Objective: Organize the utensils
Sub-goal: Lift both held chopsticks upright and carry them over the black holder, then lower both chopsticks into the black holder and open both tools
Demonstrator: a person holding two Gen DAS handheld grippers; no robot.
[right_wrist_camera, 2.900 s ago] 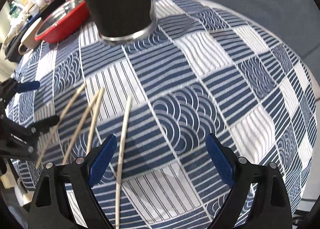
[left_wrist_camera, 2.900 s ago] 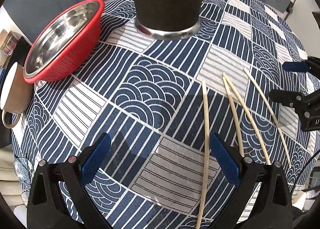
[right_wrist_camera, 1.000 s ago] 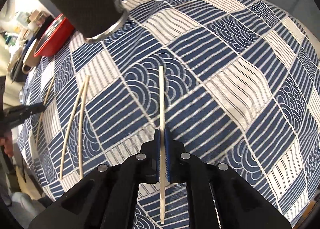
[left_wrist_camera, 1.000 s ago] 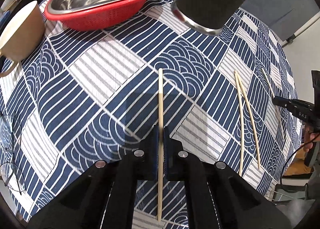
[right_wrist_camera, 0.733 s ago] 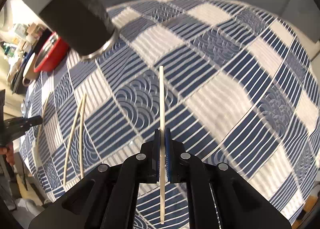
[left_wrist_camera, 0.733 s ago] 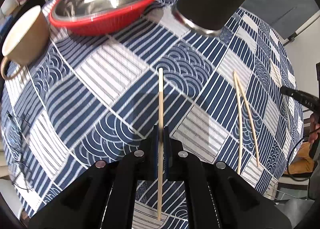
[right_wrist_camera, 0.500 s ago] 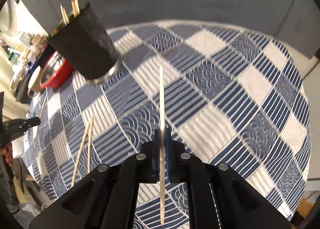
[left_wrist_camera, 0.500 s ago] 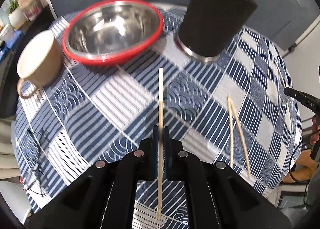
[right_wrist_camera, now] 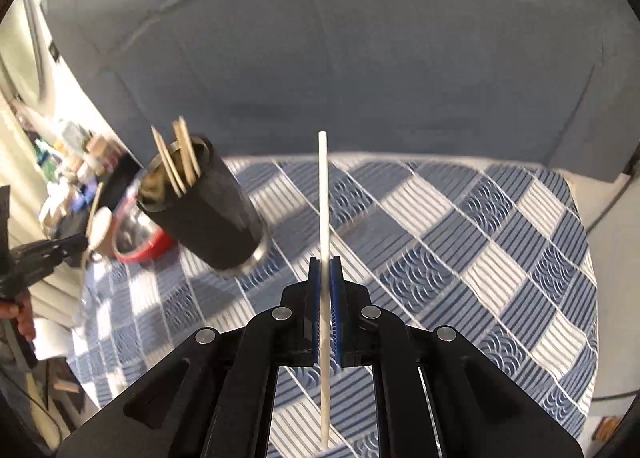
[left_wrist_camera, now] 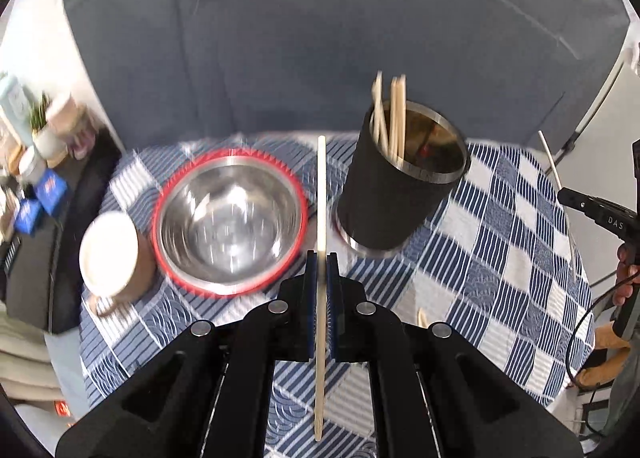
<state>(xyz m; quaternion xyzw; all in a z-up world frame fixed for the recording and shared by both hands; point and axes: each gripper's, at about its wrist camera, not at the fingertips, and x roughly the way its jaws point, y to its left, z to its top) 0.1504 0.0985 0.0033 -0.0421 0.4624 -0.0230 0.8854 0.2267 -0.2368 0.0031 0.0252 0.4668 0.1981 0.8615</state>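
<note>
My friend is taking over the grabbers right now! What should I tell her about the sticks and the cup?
Left hand-held gripper: shut on a chopstick, lifted above the table.
Right hand-held gripper: shut on another chopstick, also lifted.
The black holder stands on the checked cloth beside the red-rimmed bowl; some chopsticks already stand inside.
Left to do: drop both held chopsticks into the holder. One more tip peeks out on the cloth, so check for leftovers.
</note>
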